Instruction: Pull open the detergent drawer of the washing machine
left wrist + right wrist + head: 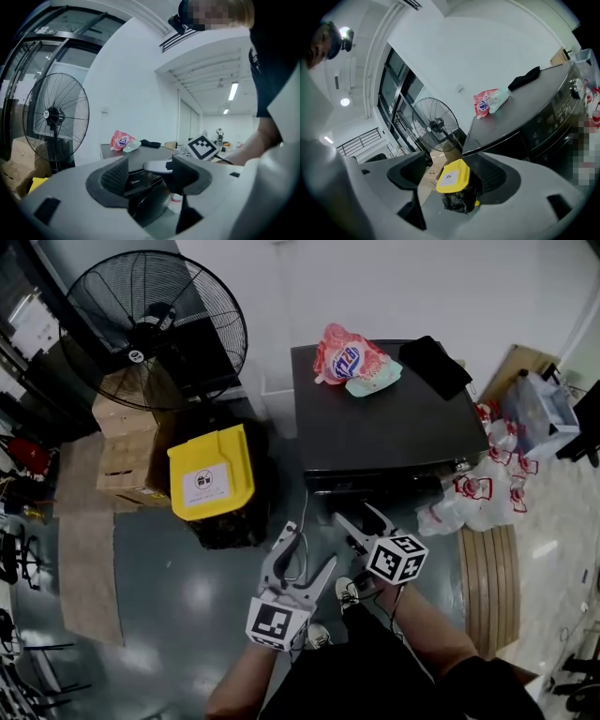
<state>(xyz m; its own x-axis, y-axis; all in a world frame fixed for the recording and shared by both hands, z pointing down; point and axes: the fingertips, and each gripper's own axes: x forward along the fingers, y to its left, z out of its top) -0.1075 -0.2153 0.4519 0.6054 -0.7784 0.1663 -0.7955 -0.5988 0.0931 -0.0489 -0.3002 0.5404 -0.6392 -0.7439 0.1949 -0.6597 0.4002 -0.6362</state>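
Note:
The dark grey washing machine stands ahead of me, its front top strip just beyond both grippers. I cannot make out the detergent drawer's outline from above. In the right gripper view the machine's front panel with a knob lies to the right. My left gripper is open and empty, short of the machine's left front corner. My right gripper is also open and empty, its tips close under the front strip. In the left gripper view the jaws frame the machine front.
A yellow-lidded black bin stands left of the machine, with cardboard boxes and a big floor fan behind it. A pink snack bag and black cloth lie on the machine. Plastic bags crowd its right side.

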